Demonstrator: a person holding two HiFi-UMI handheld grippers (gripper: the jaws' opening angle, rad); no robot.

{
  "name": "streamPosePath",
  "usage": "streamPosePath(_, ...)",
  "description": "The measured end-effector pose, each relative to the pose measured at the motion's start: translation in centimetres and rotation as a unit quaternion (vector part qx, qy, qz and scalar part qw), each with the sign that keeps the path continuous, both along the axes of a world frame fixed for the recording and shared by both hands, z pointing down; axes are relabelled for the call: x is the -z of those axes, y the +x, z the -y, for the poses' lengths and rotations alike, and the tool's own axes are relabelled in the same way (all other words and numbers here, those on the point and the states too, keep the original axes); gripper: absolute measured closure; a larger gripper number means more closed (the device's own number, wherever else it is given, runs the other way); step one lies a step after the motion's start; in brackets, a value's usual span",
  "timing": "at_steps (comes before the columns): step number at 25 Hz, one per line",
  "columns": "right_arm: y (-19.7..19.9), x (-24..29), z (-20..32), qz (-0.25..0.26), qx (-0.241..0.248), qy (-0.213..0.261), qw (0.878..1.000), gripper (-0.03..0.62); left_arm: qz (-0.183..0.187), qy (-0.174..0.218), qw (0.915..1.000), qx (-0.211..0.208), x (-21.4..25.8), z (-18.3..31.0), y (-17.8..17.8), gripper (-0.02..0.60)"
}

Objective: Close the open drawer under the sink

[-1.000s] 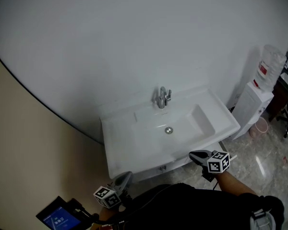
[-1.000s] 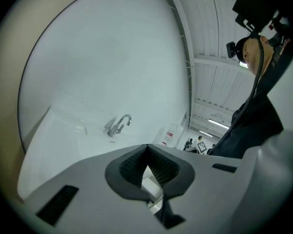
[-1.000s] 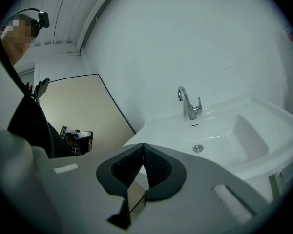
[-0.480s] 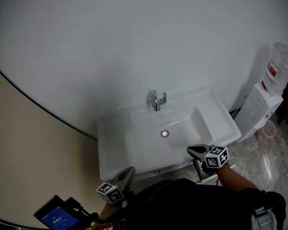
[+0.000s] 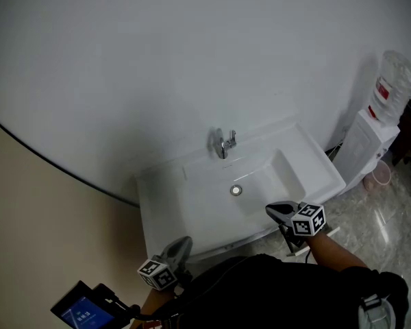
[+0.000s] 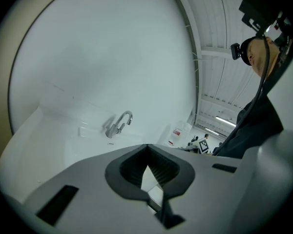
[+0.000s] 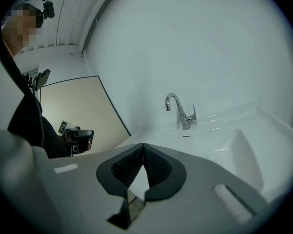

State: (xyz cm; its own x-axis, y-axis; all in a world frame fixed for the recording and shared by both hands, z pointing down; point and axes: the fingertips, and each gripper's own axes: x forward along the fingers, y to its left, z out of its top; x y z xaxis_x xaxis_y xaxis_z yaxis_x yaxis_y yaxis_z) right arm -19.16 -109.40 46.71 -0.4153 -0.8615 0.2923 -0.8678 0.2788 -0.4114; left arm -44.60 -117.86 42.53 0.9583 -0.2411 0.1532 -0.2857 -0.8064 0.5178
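The white sink point(image 5: 192, 208) with a chrome faucet point(image 5: 222, 144) juts from the white wall. The drawer under it is hidden below the basin's front rim in every view. My left gripper point(image 5: 180, 244) is shut and empty at the rim's front left. My right gripper point(image 5: 277, 211) is shut and empty at the rim's front right. In the left gripper view the gripper point(image 6: 147, 146) points over the basin toward the faucet point(image 6: 118, 124). In the right gripper view the gripper point(image 7: 142, 145) faces the faucet point(image 7: 180, 111) from the other side.
A water dispenser point(image 5: 370, 139) with its bottle point(image 5: 392, 81) stands right of the sink, a pink bucket point(image 5: 378, 178) on the marble floor beside it. A tablet point(image 5: 88, 314) shows at the lower left. A beige panel point(image 5: 48, 232) lies left of the sink.
Both grippers have moved forward to the sink's front rim. The strip of drawer front that showed below the rim one second ago is out of sight now.
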Motion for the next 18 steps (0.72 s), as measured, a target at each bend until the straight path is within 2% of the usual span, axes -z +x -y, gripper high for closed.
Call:
streamPosePath(4, -0.5, 0.6, 0.3, -0.002, -0.003, 0.008, 1.0, 0.592, -0.001, -0.007, 0.9998, -0.017, 0.3, -0.7, 0.5, 0.581)
streamPosePath(11, 0.1, 1.4, -0.9, 0.0, -0.026, 0.015, 1.0, 0.592, 0.021, -0.006, 0.9983, -0.054, 0.6, -2.1, 1.5, 0.581)
streamPosePath(14, 1.5, 1.0, -2.2, 0.005, -0.043, 0.013, 0.999, 0.592, 0.025, -0.008, 0.9972, -0.07, 1.0, -2.7, 3.3, 0.581)
streamPosePath(18, 3.3, -1.9, -2.3, 0.008, -0.073, 0.003, 0.997, 0.592, 0.027, -0.014, 0.9934, -0.111, -1.6, -1.5, 6.2, 0.581)
